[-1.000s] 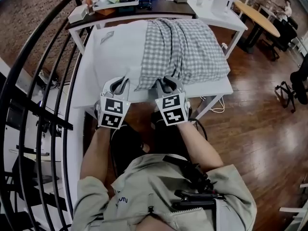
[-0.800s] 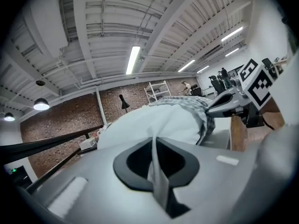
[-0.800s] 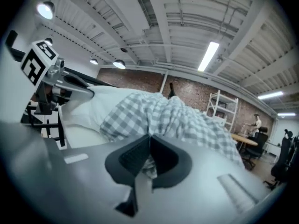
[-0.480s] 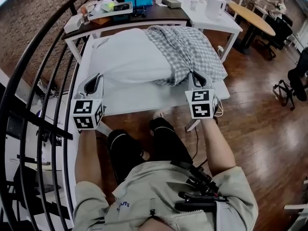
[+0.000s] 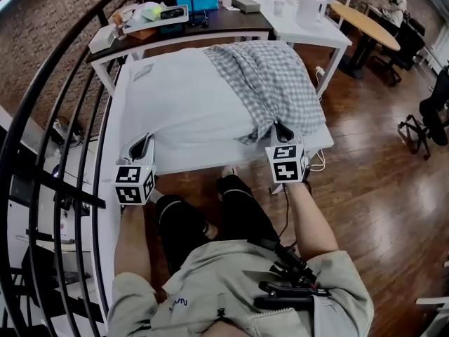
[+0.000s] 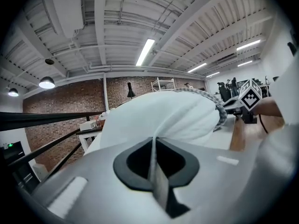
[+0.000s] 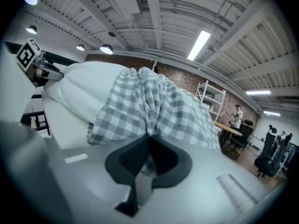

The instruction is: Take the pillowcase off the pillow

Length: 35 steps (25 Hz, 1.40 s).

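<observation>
While you face the near edge of the white table point(image 5: 210, 161), the black railing point(image 5: 66, 111) crowds frame left and bare wood floor point(image 5: 365, 160) opens at lower right. Your left gripper point(image 5: 142, 144) is clenched on the near-left corner of the white pillow point(image 5: 186, 100). Your right gripper point(image 5: 280, 129) is clamped on the hem of the checked pillowcase point(image 5: 270, 79), which covers only the pillow's right part, upper centre. The grippers are well apart, both at the table's front edge.
</observation>
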{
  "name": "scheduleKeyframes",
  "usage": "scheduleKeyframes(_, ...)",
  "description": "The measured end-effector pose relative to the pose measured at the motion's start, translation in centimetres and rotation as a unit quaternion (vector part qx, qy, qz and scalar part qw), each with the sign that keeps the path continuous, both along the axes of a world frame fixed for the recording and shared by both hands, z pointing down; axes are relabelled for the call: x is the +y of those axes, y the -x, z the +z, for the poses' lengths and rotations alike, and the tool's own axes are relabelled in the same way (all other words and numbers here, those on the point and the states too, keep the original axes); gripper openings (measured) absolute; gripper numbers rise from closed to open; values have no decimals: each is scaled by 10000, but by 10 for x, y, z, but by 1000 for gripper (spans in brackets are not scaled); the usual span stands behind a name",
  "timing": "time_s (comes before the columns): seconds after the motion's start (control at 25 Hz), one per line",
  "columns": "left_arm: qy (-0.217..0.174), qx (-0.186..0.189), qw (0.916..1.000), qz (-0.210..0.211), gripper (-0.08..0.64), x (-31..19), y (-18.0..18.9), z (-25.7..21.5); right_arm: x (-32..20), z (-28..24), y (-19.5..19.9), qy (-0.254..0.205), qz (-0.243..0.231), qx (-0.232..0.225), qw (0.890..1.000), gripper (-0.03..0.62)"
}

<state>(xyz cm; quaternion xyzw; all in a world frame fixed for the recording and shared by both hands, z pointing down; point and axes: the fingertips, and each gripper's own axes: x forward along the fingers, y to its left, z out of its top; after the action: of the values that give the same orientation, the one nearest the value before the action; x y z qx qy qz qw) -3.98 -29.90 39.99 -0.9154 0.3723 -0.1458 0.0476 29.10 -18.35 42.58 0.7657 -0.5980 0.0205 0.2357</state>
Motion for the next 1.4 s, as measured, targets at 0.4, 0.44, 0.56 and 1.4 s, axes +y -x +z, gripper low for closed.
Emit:
scheduleKeyframes(0.4, -748, -18, 9961, 457, 155, 36, -25, -73, 32, -72, 40, -639, -916, -218, 9935, 99)
scheduleKeyframes(0.44, -787, -21, 9958, 467, 155, 32, -29, -81, 32, -86, 44, -797, -998, -171, 9917, 98)
scheduleKeyframes(0.56, -883, -39, 9944, 576, 155, 28, -42, -98, 24, -118, 48, -1106, -1170, -39, 9870, 98)
scheduleKeyframes(1.4, -650, -817, 9925, 642, 284, -94, -162, -120, -167, -199, 53, -747, -1887, 287, 9788, 100)
